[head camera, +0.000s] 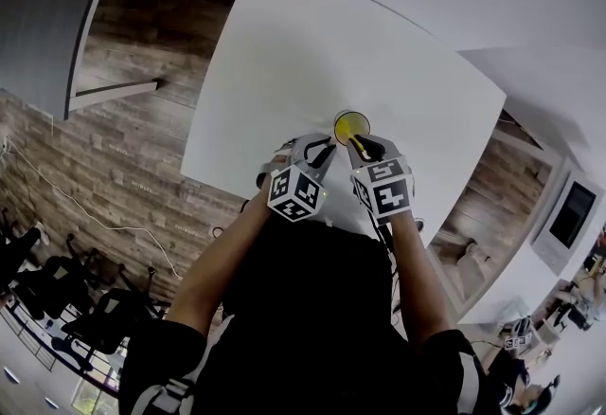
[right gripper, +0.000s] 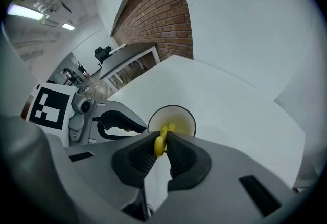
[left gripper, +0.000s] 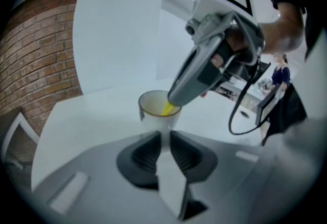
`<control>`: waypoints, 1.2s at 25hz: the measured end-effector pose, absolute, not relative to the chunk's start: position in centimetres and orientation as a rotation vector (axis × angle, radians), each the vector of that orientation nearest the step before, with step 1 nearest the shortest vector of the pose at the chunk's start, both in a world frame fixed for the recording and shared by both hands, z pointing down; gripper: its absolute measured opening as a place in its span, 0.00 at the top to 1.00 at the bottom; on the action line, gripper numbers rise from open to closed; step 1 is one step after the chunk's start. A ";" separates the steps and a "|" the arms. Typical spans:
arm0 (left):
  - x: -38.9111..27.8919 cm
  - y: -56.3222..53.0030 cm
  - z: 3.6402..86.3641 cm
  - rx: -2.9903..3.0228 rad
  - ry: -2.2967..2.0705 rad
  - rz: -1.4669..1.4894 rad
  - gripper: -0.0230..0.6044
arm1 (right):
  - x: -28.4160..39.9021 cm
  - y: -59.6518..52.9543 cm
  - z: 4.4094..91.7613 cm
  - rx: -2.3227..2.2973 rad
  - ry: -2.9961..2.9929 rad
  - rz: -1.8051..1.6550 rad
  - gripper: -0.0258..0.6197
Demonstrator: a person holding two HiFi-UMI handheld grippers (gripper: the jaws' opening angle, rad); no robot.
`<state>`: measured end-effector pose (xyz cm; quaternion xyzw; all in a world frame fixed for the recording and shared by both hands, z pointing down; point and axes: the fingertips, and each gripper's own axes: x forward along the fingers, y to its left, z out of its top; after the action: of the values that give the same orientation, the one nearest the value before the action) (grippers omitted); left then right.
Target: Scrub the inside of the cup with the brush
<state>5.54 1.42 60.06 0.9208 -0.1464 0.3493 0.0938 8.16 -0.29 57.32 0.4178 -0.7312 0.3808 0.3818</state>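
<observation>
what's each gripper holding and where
left gripper: cup, by its near side; right gripper: yellow brush, by its handle's top, head in the cup.

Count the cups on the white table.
1: the cup on the table, held by the left gripper, with the right gripper's brush inside. No others visible.

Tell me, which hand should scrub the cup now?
The right one. The right gripper is shut on the yellow brush, whose tip sits inside the cup. The left gripper clamps the cup, holding it steady.
</observation>
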 end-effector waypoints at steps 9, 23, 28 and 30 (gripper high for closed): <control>5.4 0.9 60.2 2.710 -0.513 1.066 0.87 | 8.7 0.2 55.4 0.880 -1.900 0.965 0.91; 5.2 2.2 60.2 2.733 -0.387 1.099 0.87 | 9.1 2.6 51.7 0.538 -1.863 0.810 0.91; 5.1 2.3 60.4 2.734 -0.372 1.112 0.87 | 8.3 2.6 53.7 0.526 -1.831 0.836 0.91; 5.1 2.3 60.4 2.738 -0.373 1.110 0.87 | 8.2 2.5 54.6 0.524 -1.811 0.836 0.91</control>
<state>5.13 2.28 60.35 0.9163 -0.1248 0.3716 0.0819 8.17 2.54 54.60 0.2179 -0.7534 0.3477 0.5138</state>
